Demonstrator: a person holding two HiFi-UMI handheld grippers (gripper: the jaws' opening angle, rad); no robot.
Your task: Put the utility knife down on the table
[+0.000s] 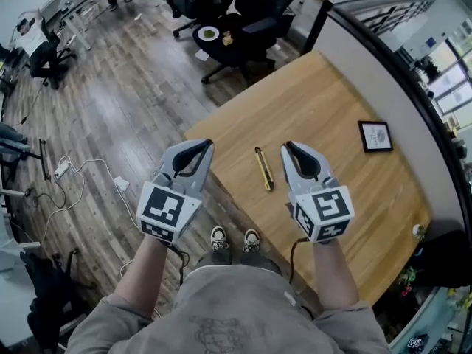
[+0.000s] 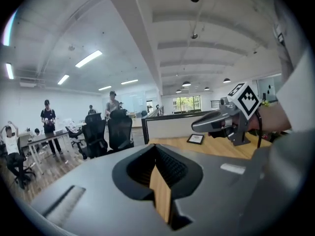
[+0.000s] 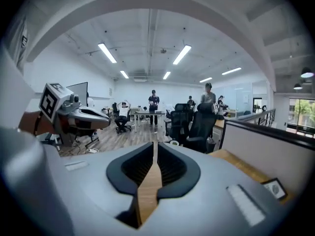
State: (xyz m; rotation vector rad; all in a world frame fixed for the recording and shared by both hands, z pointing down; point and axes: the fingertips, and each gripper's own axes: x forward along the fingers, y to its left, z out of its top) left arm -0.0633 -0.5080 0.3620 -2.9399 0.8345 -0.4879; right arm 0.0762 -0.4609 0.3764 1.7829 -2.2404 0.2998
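A slim yellow-and-black utility knife (image 1: 263, 169) lies flat on the wooden table (image 1: 332, 102), near its front-left edge. Both grippers are held up above it, one on each side, and neither touches it. My left gripper (image 1: 199, 150) hangs over the table's left edge with its jaws closed together and empty (image 2: 155, 149). My right gripper (image 1: 291, 151) is just right of the knife; a thin slit shows between its jaws (image 3: 154, 144), with nothing in it. Each gripper shows in the other's view: the right gripper (image 2: 194, 127) and the left gripper (image 3: 106, 122).
A small black-framed picture (image 1: 375, 136) lies on the table's far right side. A low partition wall (image 1: 383, 57) runs along the table's far edge. Black office chairs (image 1: 236, 21) stand beyond the table corner, and cables (image 1: 74, 172) lie on the wooden floor at left. Several people are far off.
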